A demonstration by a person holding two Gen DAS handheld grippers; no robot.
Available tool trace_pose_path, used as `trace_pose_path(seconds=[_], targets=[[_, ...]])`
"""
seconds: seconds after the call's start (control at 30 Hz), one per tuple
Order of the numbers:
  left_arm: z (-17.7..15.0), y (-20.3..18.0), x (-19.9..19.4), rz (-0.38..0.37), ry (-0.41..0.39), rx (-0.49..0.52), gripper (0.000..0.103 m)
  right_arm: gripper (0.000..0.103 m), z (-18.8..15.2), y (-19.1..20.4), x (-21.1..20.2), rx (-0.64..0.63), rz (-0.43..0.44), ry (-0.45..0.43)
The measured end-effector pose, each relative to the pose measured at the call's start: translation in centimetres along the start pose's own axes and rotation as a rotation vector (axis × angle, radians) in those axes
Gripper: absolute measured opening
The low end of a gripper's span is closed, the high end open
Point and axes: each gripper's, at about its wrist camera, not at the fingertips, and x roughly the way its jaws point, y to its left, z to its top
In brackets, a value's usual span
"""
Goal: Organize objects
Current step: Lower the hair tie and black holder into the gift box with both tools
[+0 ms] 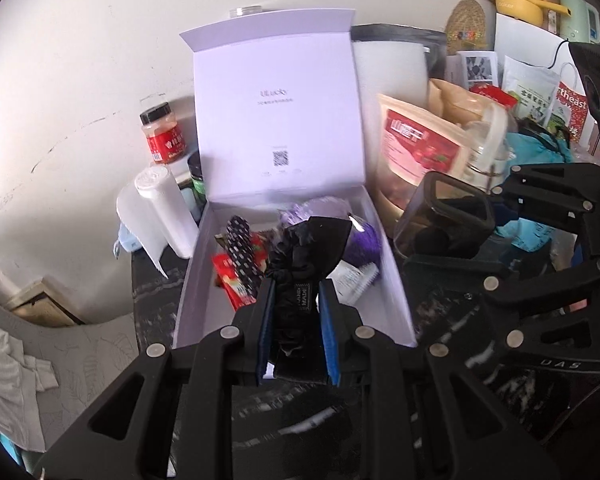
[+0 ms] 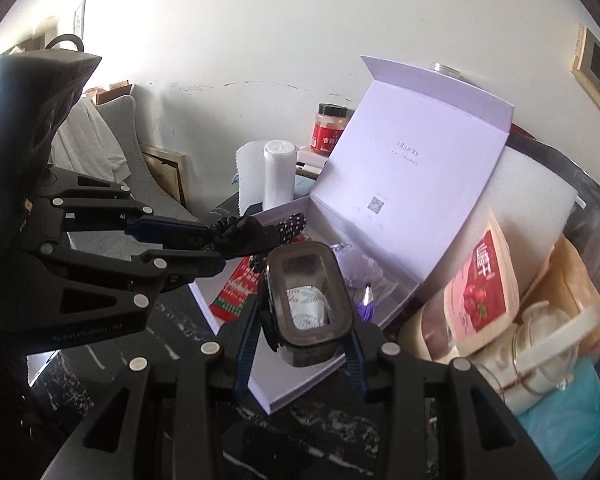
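The left hand-held gripper (image 1: 296, 300) clamps a black scrunchie (image 1: 300, 252) above the open white box (image 1: 384, 240). The right hand-held gripper (image 2: 304, 344) clamps a dark lidded container (image 2: 308, 304) over the box, which stands on the worktop (image 1: 440, 312).

Dark marbled table (image 2: 332, 420): open white box (image 2: 300, 384), paper-towel roll (image 2: 278, 172), red pouch (image 2: 480, 292) on it.
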Motion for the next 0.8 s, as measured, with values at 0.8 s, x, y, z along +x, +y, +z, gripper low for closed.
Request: trace_pose_path(seconds=[0.8], targets=[[5.3,6.5,9.4,0.102,0.006,-0.019,0.021,0.039,5.5,-4.5,9.7,0.051,0.0,0.018]])
